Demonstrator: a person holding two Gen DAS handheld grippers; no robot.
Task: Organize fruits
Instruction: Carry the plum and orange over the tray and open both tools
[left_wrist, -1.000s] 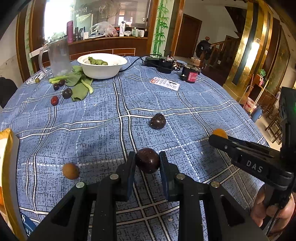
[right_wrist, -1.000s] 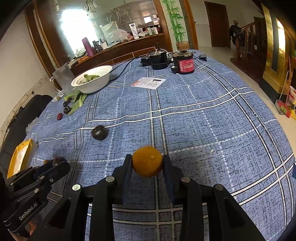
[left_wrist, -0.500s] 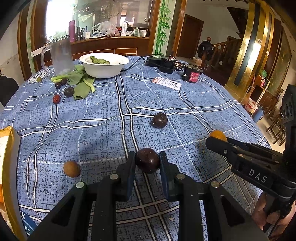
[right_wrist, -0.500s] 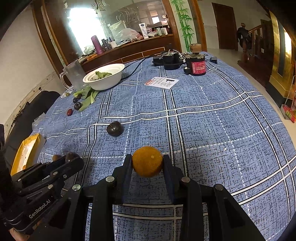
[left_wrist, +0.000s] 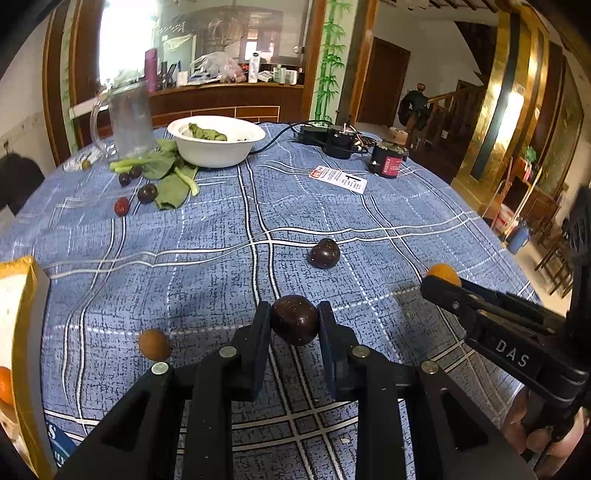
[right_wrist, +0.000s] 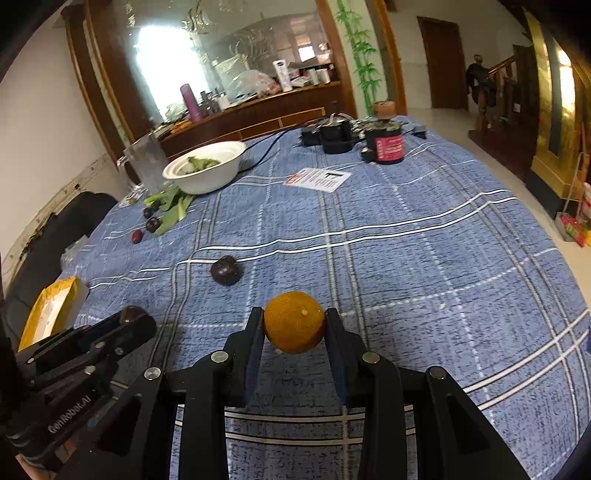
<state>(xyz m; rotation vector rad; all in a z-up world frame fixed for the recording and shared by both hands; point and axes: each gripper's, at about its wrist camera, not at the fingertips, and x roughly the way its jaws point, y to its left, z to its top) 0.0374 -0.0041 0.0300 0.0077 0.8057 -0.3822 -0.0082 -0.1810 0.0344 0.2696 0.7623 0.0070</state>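
Observation:
My left gripper (left_wrist: 294, 321) is shut on a dark purple passion fruit (left_wrist: 294, 319), held above the blue plaid tablecloth (left_wrist: 221, 236). My right gripper (right_wrist: 294, 323) is shut on an orange citrus fruit (right_wrist: 294, 321); in the left wrist view it reaches in from the right with that citrus fruit (left_wrist: 443, 274) at its tip. A second dark passion fruit (left_wrist: 324, 253) lies on the cloth ahead, also the passion fruit (right_wrist: 226, 270) in the right wrist view. A small brown fruit (left_wrist: 154, 344) sits to the left of my left gripper.
A white bowl (left_wrist: 216, 140) with greens, leafy stalks (left_wrist: 168, 177), small dark and red fruits (left_wrist: 122, 206) and a glass pitcher (left_wrist: 129, 118) stand at the far left. A yellow box (left_wrist: 18, 332) lies at the left edge. Black devices (right_wrist: 382, 142) and a card (right_wrist: 317, 179) lie far back.
Both views have shifted slightly, so the table looks a little further down the frame. Each gripper keeps its hold on its fruit.

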